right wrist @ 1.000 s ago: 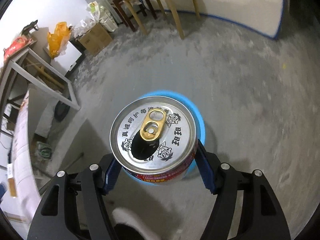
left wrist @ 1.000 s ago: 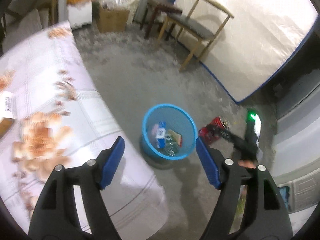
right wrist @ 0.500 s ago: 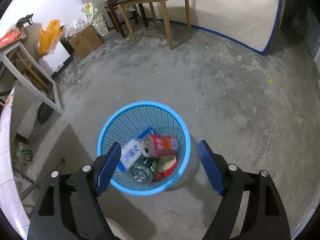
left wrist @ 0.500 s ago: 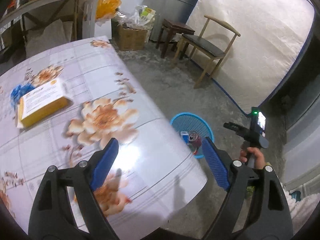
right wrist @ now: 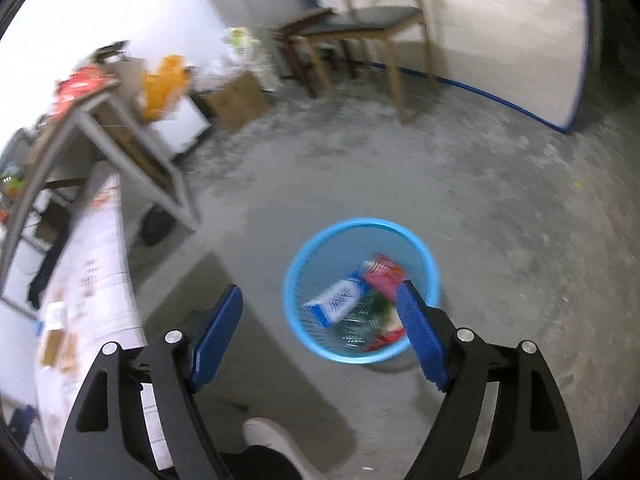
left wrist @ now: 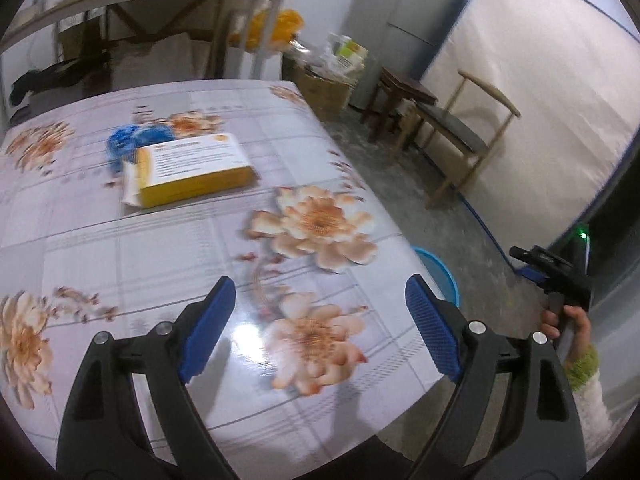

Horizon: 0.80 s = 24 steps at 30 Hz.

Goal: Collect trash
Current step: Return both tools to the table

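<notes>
My left gripper (left wrist: 320, 328) is open and empty above the near part of the flower-patterned table (left wrist: 100, 248). A yellow and white box (left wrist: 188, 168) lies farther back on the table, with a crumpled blue wrapper (left wrist: 132, 140) behind it. My right gripper (right wrist: 320, 336) is open and empty above the floor, left of the blue mesh bin (right wrist: 424, 252). The bin holds a red can (right wrist: 382, 274), a blue and white carton (right wrist: 336, 302) and other trash. The bin's rim (left wrist: 438, 270) peeks past the table edge in the left wrist view, where the right gripper (left wrist: 552, 268) also shows.
A wooden chair (left wrist: 460, 136) and a dark stool (left wrist: 400, 96) stand before a white mattress (left wrist: 540, 92) leaning on the wall. A cardboard box (right wrist: 240, 100) and a metal shelf (right wrist: 120, 128) stand beyond the table. My shoe (right wrist: 272, 436) is on the floor below the right gripper.
The right gripper opened and dropped the red can into the bin, then drew back and left. The left gripper swung from the bin up over the table, bringing the yellow box into view.
</notes>
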Motion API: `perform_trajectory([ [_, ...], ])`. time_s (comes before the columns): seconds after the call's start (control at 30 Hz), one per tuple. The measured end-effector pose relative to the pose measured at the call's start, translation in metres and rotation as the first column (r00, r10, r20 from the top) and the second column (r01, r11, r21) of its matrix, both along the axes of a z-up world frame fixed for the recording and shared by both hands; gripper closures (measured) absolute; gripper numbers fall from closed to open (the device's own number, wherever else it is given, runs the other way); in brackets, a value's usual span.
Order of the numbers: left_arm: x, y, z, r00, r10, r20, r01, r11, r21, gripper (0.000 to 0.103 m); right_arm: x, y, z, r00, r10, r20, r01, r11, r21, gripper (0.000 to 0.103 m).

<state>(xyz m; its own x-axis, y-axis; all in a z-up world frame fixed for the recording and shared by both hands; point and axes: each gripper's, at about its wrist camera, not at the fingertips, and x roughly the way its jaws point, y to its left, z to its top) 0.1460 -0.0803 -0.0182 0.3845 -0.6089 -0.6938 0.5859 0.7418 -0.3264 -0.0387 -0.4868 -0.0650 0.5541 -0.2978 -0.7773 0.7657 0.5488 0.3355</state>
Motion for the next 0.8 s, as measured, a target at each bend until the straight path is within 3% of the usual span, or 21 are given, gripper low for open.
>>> perform_trajectory([
  [0.23, 0.006, 0.048, 0.002, 0.993, 0.118, -0.001, -0.118, 0.991, -0.07, 0.02, 0.063, 0.057, 0.035, 0.968, 0.239, 0.076, -0.24, 0.971, 0.01, 0.026],
  [0.47, 0.029, 0.096, 0.012, 0.978, 0.208, 0.0, -0.207, 0.971, -0.122, 0.022, 0.126, 0.138, 0.059, 0.87, 0.487, 0.081, -0.487, 0.873, -0.02, 0.026],
  [0.67, 0.089, 0.133, 0.013, 0.959, 0.268, -0.095, -0.279, 0.951, -0.131, 0.042, 0.192, 0.205, 0.079, 0.728, 0.683, 0.055, -0.678, 0.73, -0.09, 0.026],
  [0.73, 0.111, 0.136, 0.012, 0.955, 0.274, -0.11, -0.286, 0.952, -0.108, 0.047, 0.219, 0.228, 0.086, 0.649, 0.759, 0.051, -0.751, 0.65, -0.12, 0.026],
  [0.77, 0.124, 0.136, 0.011, 0.955, 0.273, -0.115, -0.284, 0.954, -0.099, 0.049, 0.238, 0.241, 0.086, 0.589, 0.807, 0.044, -0.797, 0.589, -0.13, 0.026],
  [0.8, 0.133, 0.136, 0.01, 0.955, 0.272, -0.118, -0.283, 0.955, -0.092, 0.052, 0.249, 0.249, 0.085, 0.556, 0.83, 0.035, -0.821, 0.555, -0.135, 0.026],
])
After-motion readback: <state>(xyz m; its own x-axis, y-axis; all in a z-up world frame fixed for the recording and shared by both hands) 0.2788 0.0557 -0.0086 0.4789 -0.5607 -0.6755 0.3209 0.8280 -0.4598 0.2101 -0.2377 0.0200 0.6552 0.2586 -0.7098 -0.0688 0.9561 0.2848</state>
